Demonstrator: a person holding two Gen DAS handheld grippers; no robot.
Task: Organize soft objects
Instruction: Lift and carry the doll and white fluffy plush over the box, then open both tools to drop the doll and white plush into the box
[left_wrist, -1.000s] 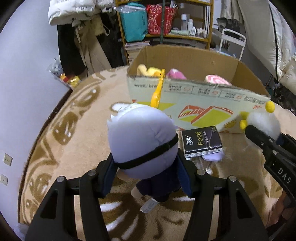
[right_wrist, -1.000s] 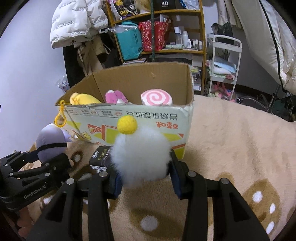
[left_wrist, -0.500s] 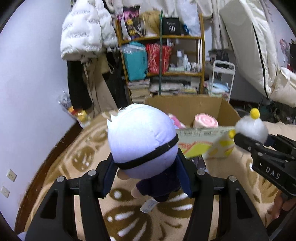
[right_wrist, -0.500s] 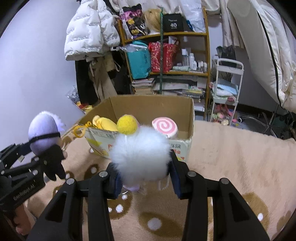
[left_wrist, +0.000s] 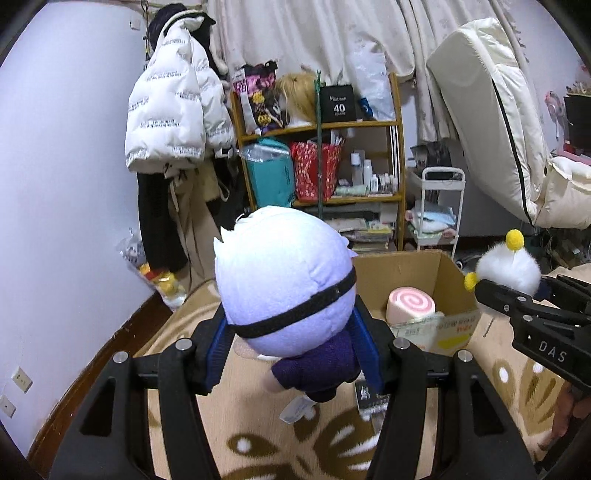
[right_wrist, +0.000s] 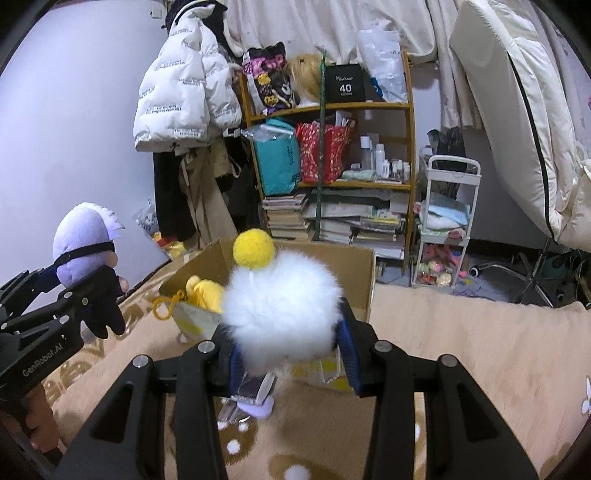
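Note:
My left gripper (left_wrist: 291, 350) is shut on a plush doll (left_wrist: 284, 291) with a pale lilac head, black blindfold band and dark purple body, held high in front of the cardboard box (left_wrist: 439, 325). The doll also shows in the right wrist view (right_wrist: 85, 243). My right gripper (right_wrist: 288, 347) is shut on a fluffy white pom-pom toy (right_wrist: 280, 310) with yellow balls, also seen in the left wrist view (left_wrist: 508, 271). Inside the box lie a pink swirl roll plush (left_wrist: 410, 306) and a yellow plush (right_wrist: 203, 291).
The beige patterned rug (right_wrist: 480, 369) covers the surface under both grippers. A black tissue pack (left_wrist: 369, 397) and a lilac item (right_wrist: 255, 406) lie before the box. A cluttered shelf (left_wrist: 321, 162), hanging jackets (left_wrist: 173, 114) and a white trolley (right_wrist: 447, 225) stand behind.
Both grippers have risen with their toys, so the box now sits lower and farther in view. The views tilted up toward the shelf and curtains.

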